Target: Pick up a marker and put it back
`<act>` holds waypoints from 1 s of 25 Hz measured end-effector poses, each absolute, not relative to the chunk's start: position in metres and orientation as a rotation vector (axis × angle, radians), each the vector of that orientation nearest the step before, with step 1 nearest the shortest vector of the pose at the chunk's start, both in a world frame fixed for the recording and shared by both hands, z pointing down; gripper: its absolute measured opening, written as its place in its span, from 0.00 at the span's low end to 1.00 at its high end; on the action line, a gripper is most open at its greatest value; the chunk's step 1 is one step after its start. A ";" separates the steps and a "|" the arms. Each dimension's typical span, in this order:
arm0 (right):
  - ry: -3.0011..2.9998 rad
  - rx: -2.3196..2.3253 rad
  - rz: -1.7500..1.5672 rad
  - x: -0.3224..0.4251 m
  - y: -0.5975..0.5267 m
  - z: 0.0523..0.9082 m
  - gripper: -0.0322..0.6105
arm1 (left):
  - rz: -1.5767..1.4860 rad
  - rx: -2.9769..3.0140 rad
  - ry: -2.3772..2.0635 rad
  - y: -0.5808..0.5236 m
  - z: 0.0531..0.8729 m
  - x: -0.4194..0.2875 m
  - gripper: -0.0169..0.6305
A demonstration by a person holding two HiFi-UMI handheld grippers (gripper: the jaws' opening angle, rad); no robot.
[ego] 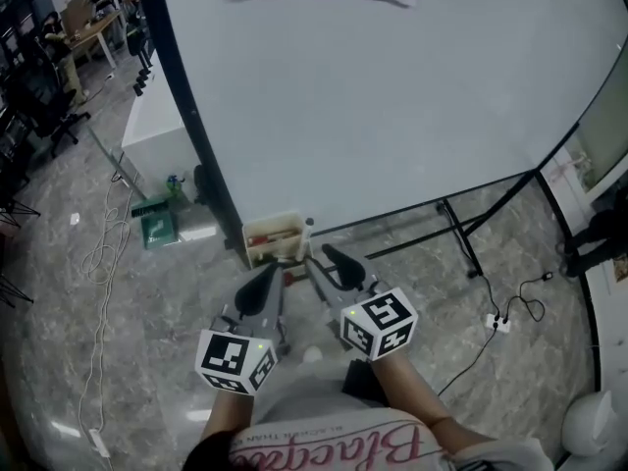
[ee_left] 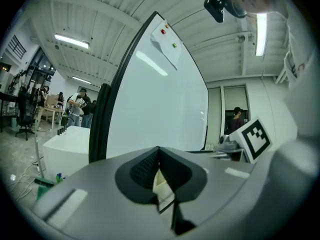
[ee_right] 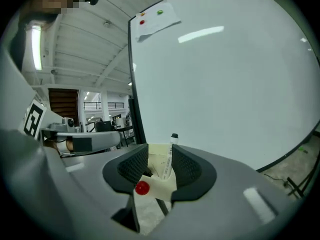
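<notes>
Here the marker (ee_right: 170,156) stands upright, cap up, between right gripper (ee_right: 160,155) jaws held apart; left gripper (ee_left: 158,153) closed

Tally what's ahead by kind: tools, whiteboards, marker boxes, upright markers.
Tools: 2 (left tool, right tool)
Whiteboard: 1
Marker box: 1
Upright marker: 1
Total: 5

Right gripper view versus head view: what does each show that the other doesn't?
Only the right gripper view: the right claw with jaws standing apart, plus a red dot and a green dot on the white paper sheet. Only the head view: a white power strip and loose cables on the grey floor. Both: the large white whiteboard, the cream marker holder at its foot, the black-capped white marker standing there, and the left claw.
</notes>
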State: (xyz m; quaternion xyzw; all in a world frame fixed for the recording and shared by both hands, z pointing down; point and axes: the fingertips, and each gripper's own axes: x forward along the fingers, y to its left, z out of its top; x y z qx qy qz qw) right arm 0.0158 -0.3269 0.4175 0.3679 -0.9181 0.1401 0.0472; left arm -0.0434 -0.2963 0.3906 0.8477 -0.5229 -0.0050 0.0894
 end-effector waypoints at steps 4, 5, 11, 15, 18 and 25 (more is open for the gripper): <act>-2.787 1.119 0.494 0.009 -0.348 0.426 0.25 | -0.005 2.505 -1.575 -0.309 0.391 -0.051 0.03; -2.783 1.115 0.499 0.007 -0.352 0.427 0.25 | -0.005 2.503 -1.581 -0.313 0.391 -0.053 0.03; -2.718 1.169 0.559 -0.001 -0.376 0.439 0.25 | 0.019 2.497 -1.582 -0.328 0.393 -0.063 0.03; -2.730 1.152 0.578 -0.006 -0.378 0.436 0.16 | 0.011 2.510 -1.571 -0.332 0.391 -0.066 0.03; -2.743 1.122 0.572 -0.010 -0.375 0.433 0.15 | 0.001 2.517 -1.554 -0.334 0.390 -0.065 0.03; -2.803 1.157 0.494 -0.006 -0.367 0.408 0.15 | -0.022 2.551 -1.518 -0.332 0.388 -0.062 0.03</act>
